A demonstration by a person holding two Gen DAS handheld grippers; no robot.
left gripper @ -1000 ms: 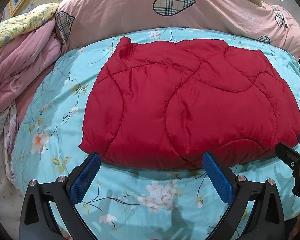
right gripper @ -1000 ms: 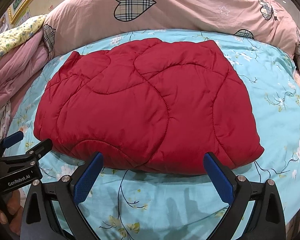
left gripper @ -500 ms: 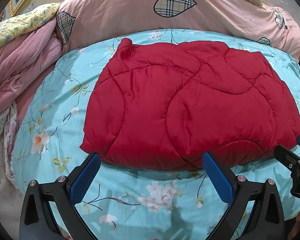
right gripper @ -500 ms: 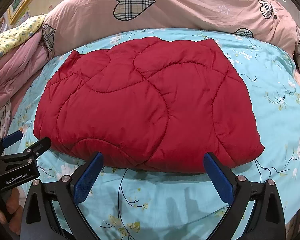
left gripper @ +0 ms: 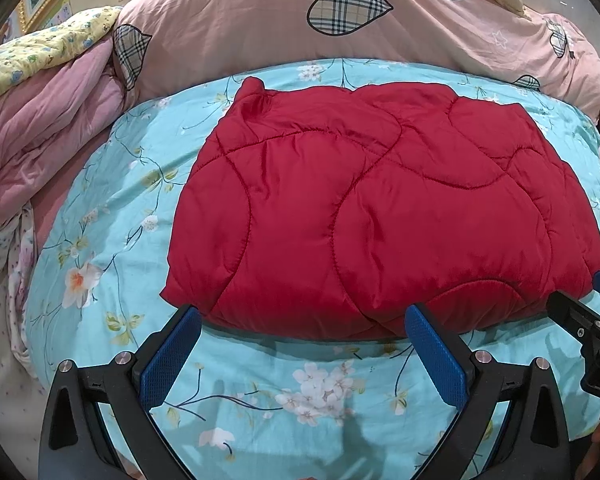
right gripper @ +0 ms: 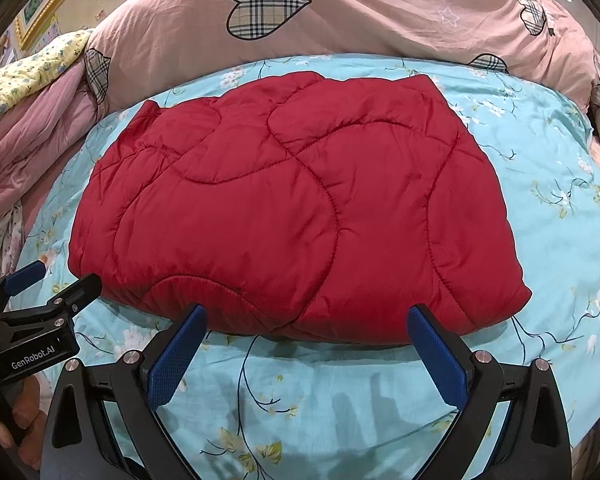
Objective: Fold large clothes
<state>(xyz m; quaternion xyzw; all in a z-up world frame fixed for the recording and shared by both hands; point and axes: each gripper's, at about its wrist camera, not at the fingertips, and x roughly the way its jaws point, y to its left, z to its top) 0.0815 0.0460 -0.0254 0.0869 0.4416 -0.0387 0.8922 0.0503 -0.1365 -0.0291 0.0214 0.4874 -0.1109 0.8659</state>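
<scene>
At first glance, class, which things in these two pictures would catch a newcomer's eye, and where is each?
The red quilted jacket stands out first, lying folded in the middle of the turquoise flowered bedsheet. Behind it, along the far side of the bed, lies a pink duvet with plaid hearts. Nearest the camera, the open left gripper and right gripper sit at the jacket's near edge.
</scene>
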